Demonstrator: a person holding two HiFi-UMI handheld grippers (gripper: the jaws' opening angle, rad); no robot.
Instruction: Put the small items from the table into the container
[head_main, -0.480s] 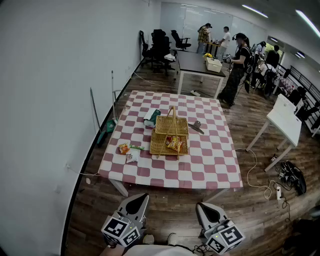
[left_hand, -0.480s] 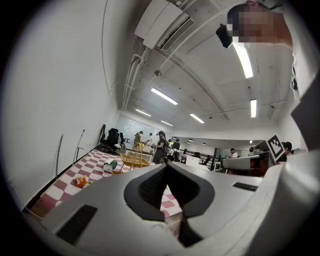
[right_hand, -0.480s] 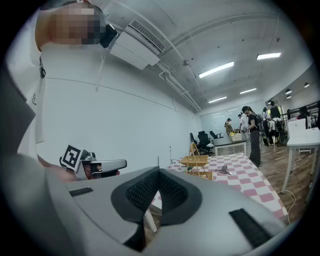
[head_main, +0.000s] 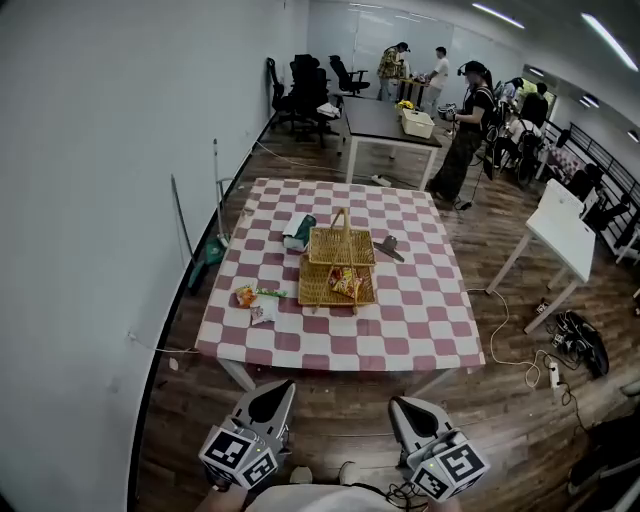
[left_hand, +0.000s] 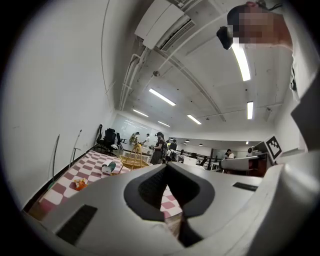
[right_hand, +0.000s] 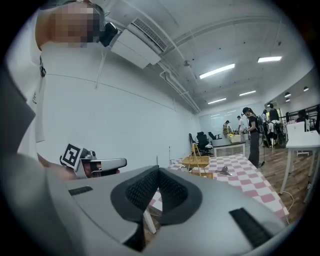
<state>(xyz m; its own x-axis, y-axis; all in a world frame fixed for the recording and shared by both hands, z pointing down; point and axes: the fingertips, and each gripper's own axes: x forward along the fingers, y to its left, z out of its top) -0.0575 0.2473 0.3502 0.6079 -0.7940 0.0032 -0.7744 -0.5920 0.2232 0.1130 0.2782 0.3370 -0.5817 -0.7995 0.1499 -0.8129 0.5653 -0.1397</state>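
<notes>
A wicker basket (head_main: 338, 268) with an upright handle stands mid-table on the red-and-white checked cloth (head_main: 420, 330); a snack packet (head_main: 346, 285) lies in it. On the cloth around it lie a green-and-white item (head_main: 298, 231), a grey item (head_main: 388, 247), an orange snack packet (head_main: 247, 296) and a white packet (head_main: 265, 314). My left gripper (head_main: 283, 386) and right gripper (head_main: 400, 404) hang low in front of the table's near edge, well short of everything. Both are shut with nothing between the jaws, as the left gripper (left_hand: 166, 165) and right gripper (right_hand: 158, 170) also show in their own views.
A white wall (head_main: 90, 200) runs along the left, with poles (head_main: 180, 225) leaning near the table. A white side table (head_main: 562, 235) and floor cables (head_main: 560, 350) are at the right. Desks, office chairs (head_main: 305, 90) and several people (head_main: 465, 120) fill the back.
The head view has shifted slightly. Both grippers keep their places in front of the table and stay shut.
</notes>
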